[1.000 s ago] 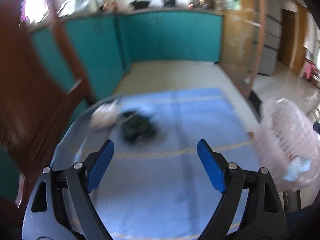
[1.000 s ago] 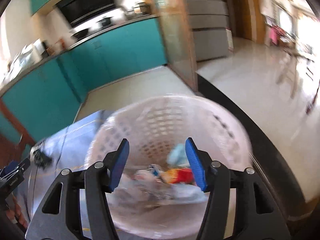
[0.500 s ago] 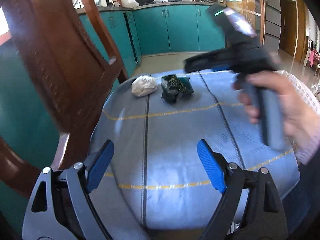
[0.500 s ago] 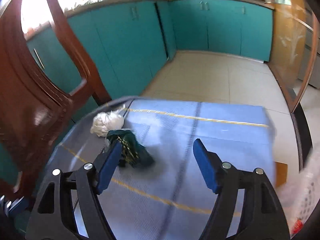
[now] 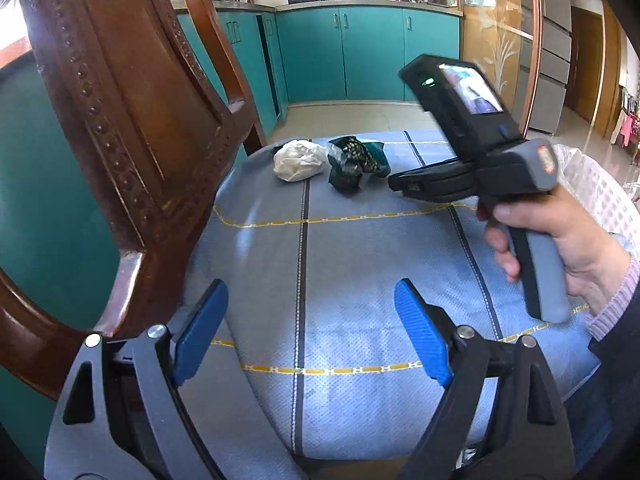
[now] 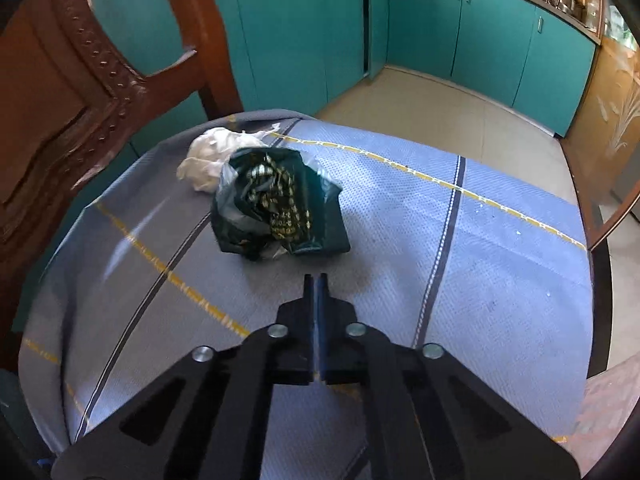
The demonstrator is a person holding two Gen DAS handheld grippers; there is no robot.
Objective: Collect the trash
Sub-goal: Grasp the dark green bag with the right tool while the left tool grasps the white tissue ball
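The right gripper (image 6: 316,280) had its jaws pressed together with nothing between them, the tips poised over the blue tablecloth (image 6: 480,248) just short of the dark green wrapper (image 6: 280,204). That wrapper, crumpled and printed with gold lettering, lay on the cloth touching a white crumpled wad (image 6: 208,156) on its far side, toward the wooden chair (image 6: 80,92). Only the right wrist view showed the closed tips and how near they stood to the wrapper.

The left gripper (image 5: 312,332) was spread wide and empty, its blue pads (image 5: 200,328) held above the near part of the cloth, well apart from the wrapper (image 5: 356,160). Its camera gave what the other could not: the right tool seen from outside, a dark body with a lit screen (image 5: 472,92) on top, gripped at the grey handle by the person's right hand (image 5: 560,240) with a pale knitted cuff at the wrist. In this view the tool's nose (image 5: 412,188) sat just beside the wrapper, on the side away from the wad (image 5: 298,160). A white lattice basket (image 5: 596,192) showed behind the hand, farther from the wrapper than the hand; the right wrist view caught only a blurred edge of it at its lower corner. Teal cabinets (image 5: 360,52) stood beyond the table in both views.
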